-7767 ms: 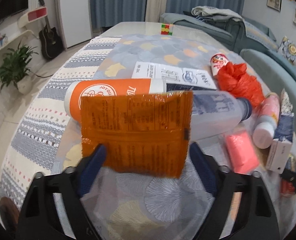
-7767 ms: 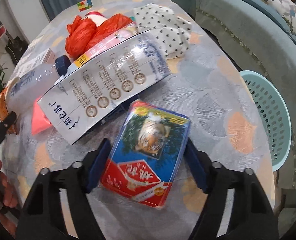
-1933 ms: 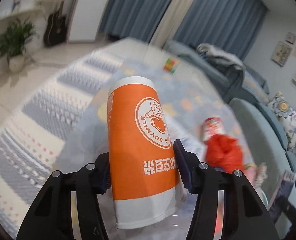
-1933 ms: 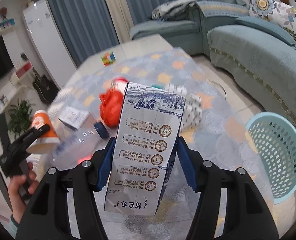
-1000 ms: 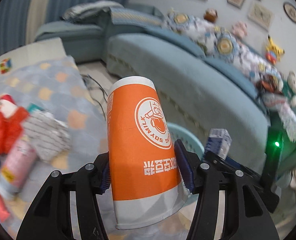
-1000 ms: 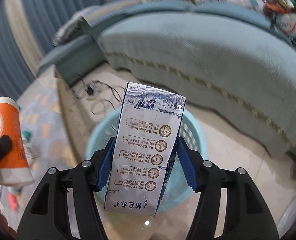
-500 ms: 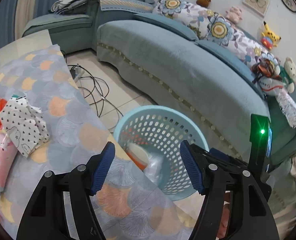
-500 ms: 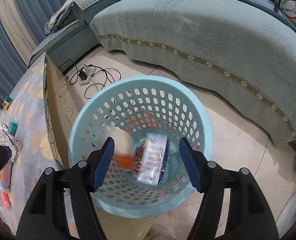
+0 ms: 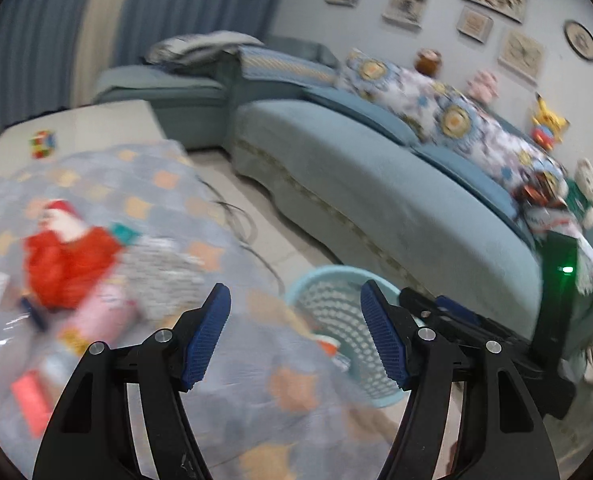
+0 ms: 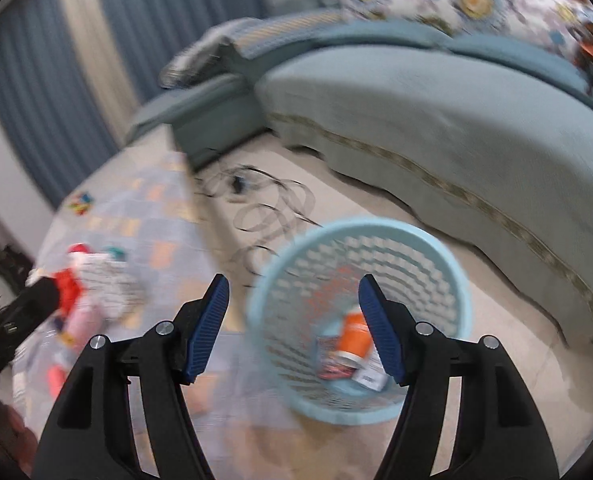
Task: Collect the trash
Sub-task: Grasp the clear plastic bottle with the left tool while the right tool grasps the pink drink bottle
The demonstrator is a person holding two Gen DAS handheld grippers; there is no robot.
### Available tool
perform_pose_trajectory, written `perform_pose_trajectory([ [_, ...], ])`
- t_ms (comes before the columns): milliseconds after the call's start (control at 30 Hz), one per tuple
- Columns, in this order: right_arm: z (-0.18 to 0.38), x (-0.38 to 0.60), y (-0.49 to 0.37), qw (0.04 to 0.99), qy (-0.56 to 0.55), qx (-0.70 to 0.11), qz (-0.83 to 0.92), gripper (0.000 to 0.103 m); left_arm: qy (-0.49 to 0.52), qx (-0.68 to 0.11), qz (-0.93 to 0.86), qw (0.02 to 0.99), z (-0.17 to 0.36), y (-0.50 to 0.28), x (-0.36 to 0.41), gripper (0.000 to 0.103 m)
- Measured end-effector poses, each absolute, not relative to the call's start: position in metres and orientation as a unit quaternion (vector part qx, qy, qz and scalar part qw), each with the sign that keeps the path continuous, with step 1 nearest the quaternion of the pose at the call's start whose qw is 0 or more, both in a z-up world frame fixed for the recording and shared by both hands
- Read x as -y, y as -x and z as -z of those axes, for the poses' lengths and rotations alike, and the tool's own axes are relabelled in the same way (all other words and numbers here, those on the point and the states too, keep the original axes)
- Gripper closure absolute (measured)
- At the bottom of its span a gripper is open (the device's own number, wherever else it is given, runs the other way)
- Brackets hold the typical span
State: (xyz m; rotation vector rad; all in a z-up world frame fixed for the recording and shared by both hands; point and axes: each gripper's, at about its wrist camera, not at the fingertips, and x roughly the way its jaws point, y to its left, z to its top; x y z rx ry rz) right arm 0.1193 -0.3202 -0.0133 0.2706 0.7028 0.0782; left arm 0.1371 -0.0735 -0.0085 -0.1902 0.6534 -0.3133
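A light blue plastic basket (image 10: 452,264) stands on the floor beside the table, and the orange cup (image 10: 352,338) and the milk carton (image 10: 370,378) lie in its bottom. My right gripper (image 10: 292,328) hangs open and empty above the basket's near rim. In the left wrist view my left gripper (image 9: 294,336) is open and empty over the table edge, with the basket (image 9: 336,320) just beyond it. A red plastic bag (image 9: 66,260), a pink bottle (image 9: 92,318) and a dotted cloth (image 9: 160,270) lie blurred on the table.
A long blue sofa (image 9: 376,200) with patterned cushions runs behind the basket. Black cables (image 10: 264,208) lie on the floor between table and sofa. The table (image 9: 216,400) carries a patterned cloth, and a colour cube (image 9: 42,144) sits at its far end.
Both grippers let go of the orange cup and the carton, which now lie in the basket. Both views have since swung left and up, toward the table.
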Motion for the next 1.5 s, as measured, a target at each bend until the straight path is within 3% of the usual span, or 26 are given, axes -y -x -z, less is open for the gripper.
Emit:
perform_pose_trajectory([
  [267, -0.001, 0.216, -0.127, 0.921, -0.073, -0.352, -0.149, 0.039, 0.119, -0.313, 0.035, 0.942, 0.009, -0.108, -0.056, 0.037],
  [633, 0.026, 0.140, -0.181, 0.916, 0.003, -0.364, -0.168, 0.039, 0.133, -0.385, -0.060, 0.911, 0.066, -0.136, -0.190, 0.037],
  [867, 0.046, 0.117, -0.186, 0.885, -0.016, -0.410, -0.219, 0.039, 0.162, -0.420, -0.002, 0.893, 0.087, -0.142, -0.194, 0.032],
  [1167, 0.074, 0.081, -0.210, 0.833, -0.091, -0.508, -0.202, 0.032, 0.116, -0.475, 0.024, 0.872, 0.098, -0.136, -0.162, 0.032],
  [1267, 0.084, 0.068, -0.219, 0.824, -0.097, -0.527, -0.185, 0.032, 0.132, -0.479, 0.016, 0.868, 0.102, -0.147, -0.164, 0.033],
  [1367, 0.093, 0.056, -0.227, 0.820, -0.088, -0.540, -0.169, 0.032, 0.121, -0.486, -0.002, 0.866, 0.106, -0.155, -0.158, 0.044],
  [1500, 0.097, 0.049, -0.227, 0.818, -0.068, -0.545, -0.172, 0.036, 0.088, -0.487, -0.025, 0.869, 0.110, -0.155, -0.143, 0.049],
])
